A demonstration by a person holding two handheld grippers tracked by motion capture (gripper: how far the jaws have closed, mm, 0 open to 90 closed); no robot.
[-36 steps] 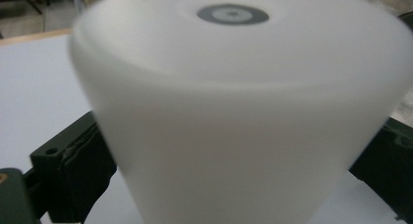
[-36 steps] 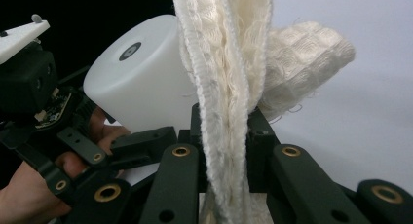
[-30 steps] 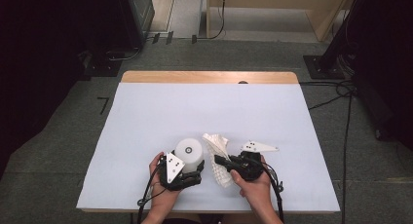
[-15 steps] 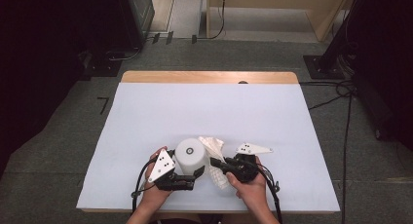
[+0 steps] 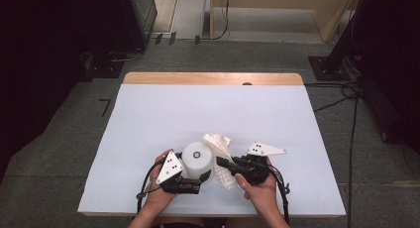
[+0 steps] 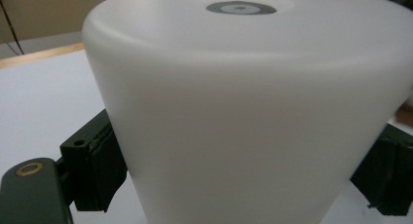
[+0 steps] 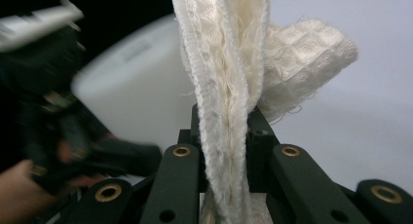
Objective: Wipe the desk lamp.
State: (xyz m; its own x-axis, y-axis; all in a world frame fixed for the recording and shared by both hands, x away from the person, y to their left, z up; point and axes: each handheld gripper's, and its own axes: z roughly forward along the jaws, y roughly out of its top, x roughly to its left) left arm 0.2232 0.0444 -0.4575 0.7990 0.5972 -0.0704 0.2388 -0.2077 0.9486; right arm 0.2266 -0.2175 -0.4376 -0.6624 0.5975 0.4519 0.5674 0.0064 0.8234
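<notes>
Jaws of the left gripper (image 5: 202, 177) spread wide and pressed against both sides of a white plastic cup (image 5: 197, 158) — clamped low on its wall, black pads (image 6: 104, 170) flat on the plastic in the left gripper view. Cup turned upside down, wider rim toward the table, flat base with a small grey ring mark facing up; whatever might be under it hidden. Set near the front edge of the pale blue table cover (image 5: 148, 114), a little left of centre in the high view. Left hand (image 5: 161, 193) wrapped round the gripper body from below, forearm entering at the bottom edge, gripper lying roughly level and pointing right toward the cup.

Just right of the cup, touching its side — a cream waffle-weave cloth (image 5: 220, 156), bunched and partly lifted off the table. Pinched tight between the nearly closed jaws of the right gripper (image 5: 221, 162), folded edge running up between the pads in the right gripper view (image 7: 226, 136). Right hand (image 5: 255, 181) gripping from below, gripper aimed left toward the cup, grey three-cornered plate tilted out to the right.
</notes>
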